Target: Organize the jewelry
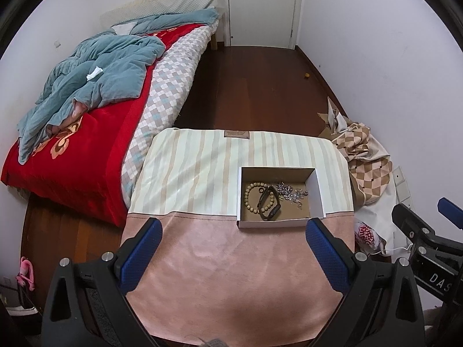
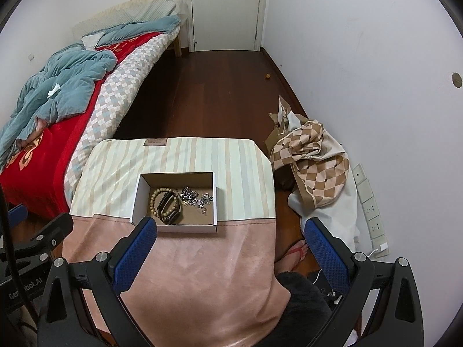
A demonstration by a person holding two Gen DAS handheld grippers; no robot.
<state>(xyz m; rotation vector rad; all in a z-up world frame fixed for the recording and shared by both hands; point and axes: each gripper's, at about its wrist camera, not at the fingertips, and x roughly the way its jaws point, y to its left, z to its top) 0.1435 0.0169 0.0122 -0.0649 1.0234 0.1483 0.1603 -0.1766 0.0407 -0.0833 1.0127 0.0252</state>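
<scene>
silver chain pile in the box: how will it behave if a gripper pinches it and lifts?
The silver chain pile lies as a loose, tangled heap of small links, so it probably drapes limp and trails. It touches the dark strap bracelet beside it, so it may snag and drag that. The fine links look shiny and could slip from the pads of the open right gripper.

One open cardboard box (image 2: 173,228) sits on the table. Inside the box lie one wooden bead bracelet (image 2: 154,199), one dark strap bracelet (image 2: 170,208) and one heap of silver beads (image 2: 195,198), too small to count.
</scene>
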